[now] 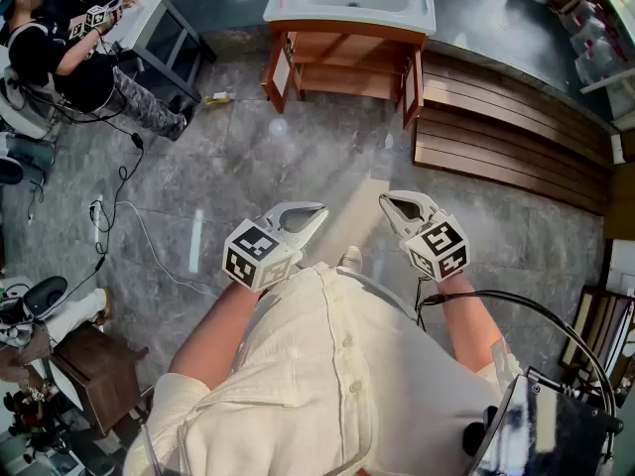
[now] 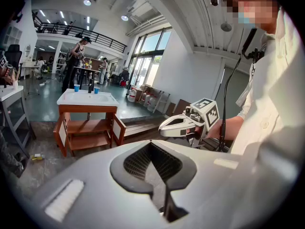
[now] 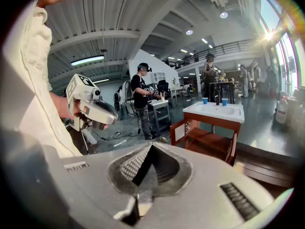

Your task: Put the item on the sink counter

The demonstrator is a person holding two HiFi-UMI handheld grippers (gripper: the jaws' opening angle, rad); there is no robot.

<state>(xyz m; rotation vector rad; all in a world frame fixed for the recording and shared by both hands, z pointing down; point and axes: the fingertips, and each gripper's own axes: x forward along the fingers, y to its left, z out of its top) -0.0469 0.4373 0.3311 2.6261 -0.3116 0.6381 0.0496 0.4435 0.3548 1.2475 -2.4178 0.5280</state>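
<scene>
Hard to see: the item cannot be picked out in any view, and nothing sits between either pair of fingers.
Cut off: the back of the sink counter (image 1: 298,14) runs off the top edge of the head view, so the tap is mostly cut away there.
Hidden: the person's pale shirt (image 1: 337,385) fills the bottom of the head view and covers the floor (image 1: 298,157) under them.
Too small: a yellow bit (image 1: 218,97) lies on the grey floor to the left of the sink counter. It may be a scrap.
Sink counter: it has a white top with a sunk bowl and sits on a brown wooden cabinet. The cabinet doors (image 1: 281,70) hang open. It stands ahead, well apart from both grippers.
On the sink counter: two blue cups (image 2: 76,87) stand upright near the back edge.
Left gripper (image 1: 316,212): held in front of the body and tipped a bit down. Its fingers are pressed together on nothing.
Right gripper (image 1: 389,204): near the left one and tipped the same way. Its fingers are pressed together on nothing.
Planks (image 1: 506,132): brown wooden boards lie on the floor to the right of the sink counter.
Other person (image 1: 69,53): at the top left by a white table, partly cut off by the edge.
</scene>
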